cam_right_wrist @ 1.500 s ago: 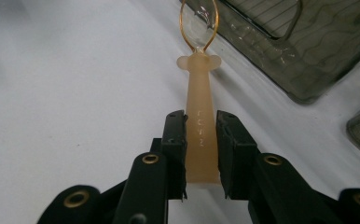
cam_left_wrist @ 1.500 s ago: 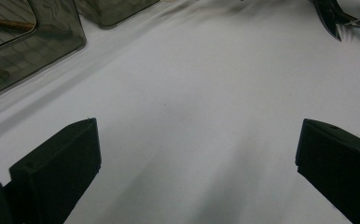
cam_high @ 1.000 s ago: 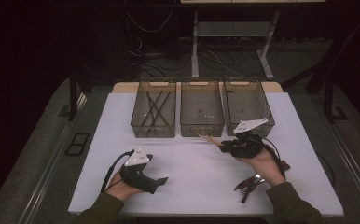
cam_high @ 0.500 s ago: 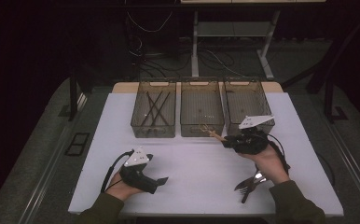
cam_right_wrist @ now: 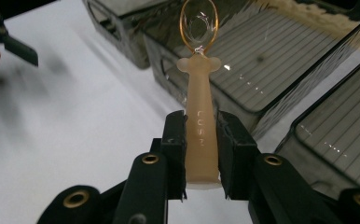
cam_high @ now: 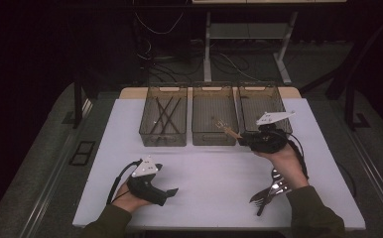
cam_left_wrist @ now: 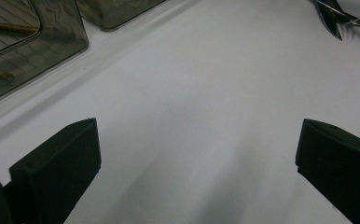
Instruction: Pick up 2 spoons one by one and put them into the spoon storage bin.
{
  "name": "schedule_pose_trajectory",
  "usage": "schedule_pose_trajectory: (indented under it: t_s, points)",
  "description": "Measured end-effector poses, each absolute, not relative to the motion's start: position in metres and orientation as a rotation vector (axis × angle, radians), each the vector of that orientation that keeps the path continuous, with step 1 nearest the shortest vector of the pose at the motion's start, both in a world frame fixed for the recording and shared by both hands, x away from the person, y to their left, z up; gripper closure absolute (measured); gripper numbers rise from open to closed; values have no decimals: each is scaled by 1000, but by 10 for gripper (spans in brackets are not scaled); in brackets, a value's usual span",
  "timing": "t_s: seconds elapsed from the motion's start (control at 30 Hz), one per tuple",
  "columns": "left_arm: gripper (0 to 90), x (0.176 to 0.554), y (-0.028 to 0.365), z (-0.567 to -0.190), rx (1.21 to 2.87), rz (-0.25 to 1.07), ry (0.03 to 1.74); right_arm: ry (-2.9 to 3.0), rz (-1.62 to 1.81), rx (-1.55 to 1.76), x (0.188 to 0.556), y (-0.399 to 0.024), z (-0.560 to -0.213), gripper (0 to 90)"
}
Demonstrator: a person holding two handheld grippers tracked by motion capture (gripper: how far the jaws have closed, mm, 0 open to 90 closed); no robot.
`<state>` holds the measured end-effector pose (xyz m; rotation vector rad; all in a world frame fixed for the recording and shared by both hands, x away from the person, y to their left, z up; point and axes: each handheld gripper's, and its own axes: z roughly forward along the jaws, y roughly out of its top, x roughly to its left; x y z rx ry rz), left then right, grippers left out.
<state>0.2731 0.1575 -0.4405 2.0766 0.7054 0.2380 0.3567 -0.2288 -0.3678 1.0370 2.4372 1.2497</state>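
Dark floor and cable clutter surround a white table [cam_high: 214, 173] carrying three smoky plastic bins in a row at its far side. The right tool [cam_high: 240, 138] is clenched on the pale handle of a small utensil [cam_right_wrist: 199, 121] whose wire loop head, possibly a little whisk, points away from the hand toward the middle bin [cam_high: 213, 120]. In the high view the utensil's long axis runs from the tool up and left, its tip hanging over that bin's near right edge, so a short push forward along that axis looks like all the drop needs. The left bin [cam_high: 163, 120] holds dark sticks; the right bin [cam_high: 260, 106] sits just behind the hand. The left tool [cam_high: 172, 191] rests released, jaws wide over bare table, well apart from the bins. More cutlery [cam_high: 274, 187] lies beside the right forearm.
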Motion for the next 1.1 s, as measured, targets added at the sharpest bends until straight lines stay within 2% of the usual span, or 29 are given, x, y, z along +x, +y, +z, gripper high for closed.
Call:
schedule_pose_trajectory:
  t_s: [0.77, 1.1]
  points:
    - [0, 276, 158, -443, 2101, 247, 674, 2372, 1213, 1140, 410, -206, -348, 740]
    - [0, 280, 162, -442, 2074, 235, 689, 2385, 1175, 1159, 435, -191, -354, 740]
